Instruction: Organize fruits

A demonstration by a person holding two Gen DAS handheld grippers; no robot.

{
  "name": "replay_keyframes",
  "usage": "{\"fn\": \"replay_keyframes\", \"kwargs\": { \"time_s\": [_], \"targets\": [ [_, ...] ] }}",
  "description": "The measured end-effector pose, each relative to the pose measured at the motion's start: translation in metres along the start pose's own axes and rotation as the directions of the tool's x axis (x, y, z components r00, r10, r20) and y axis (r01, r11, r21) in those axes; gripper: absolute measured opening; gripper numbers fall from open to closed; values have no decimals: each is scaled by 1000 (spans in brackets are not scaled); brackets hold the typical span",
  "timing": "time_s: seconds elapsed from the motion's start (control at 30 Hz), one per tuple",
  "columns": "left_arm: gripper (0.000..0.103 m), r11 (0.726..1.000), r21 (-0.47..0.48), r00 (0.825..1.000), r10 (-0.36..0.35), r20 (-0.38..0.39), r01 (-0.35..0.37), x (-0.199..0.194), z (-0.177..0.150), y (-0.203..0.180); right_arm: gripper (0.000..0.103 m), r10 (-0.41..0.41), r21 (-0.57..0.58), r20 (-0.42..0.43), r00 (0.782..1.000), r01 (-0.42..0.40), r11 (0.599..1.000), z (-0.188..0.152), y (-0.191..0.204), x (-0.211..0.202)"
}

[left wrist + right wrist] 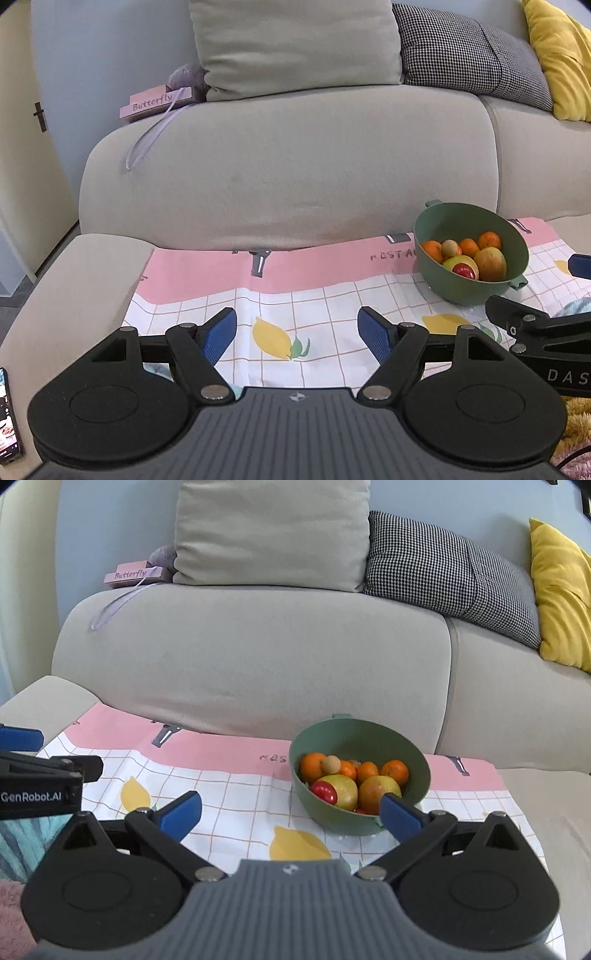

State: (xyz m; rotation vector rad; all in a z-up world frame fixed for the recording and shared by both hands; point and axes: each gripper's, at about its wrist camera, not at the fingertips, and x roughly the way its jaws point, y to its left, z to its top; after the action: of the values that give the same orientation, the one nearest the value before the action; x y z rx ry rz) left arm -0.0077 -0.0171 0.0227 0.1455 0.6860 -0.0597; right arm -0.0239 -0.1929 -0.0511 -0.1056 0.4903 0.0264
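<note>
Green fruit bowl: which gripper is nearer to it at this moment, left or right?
Right. The right gripper sits just in front of the green bowl, one fingertip overlapping its rim in view. The left gripper is open over bare cloth, well off to the bowl's left.

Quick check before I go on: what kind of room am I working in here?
Most likely a home living room. A beige sofa with houndstooth and yellow cushions fills the background, and a green bowl of fruit sits on a lemon-print cloth spread over the seat.
</note>
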Motion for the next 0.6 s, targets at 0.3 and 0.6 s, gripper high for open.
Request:
{"fn": "replay_keyframes", "kwargs": {
  "time_s": [0.3,0.6],
  "targets": [
    [87,1000,-7,1000,-3,-25,3,4,0,-1,99,7,15,4,1000,-7,1000,-1,-2,-1],
    [87,1000,-8,1000,-4,-31,3,6,0,-1,99,18,2,15,1000,-18,1000,-2,0,-1]
  ]
}}
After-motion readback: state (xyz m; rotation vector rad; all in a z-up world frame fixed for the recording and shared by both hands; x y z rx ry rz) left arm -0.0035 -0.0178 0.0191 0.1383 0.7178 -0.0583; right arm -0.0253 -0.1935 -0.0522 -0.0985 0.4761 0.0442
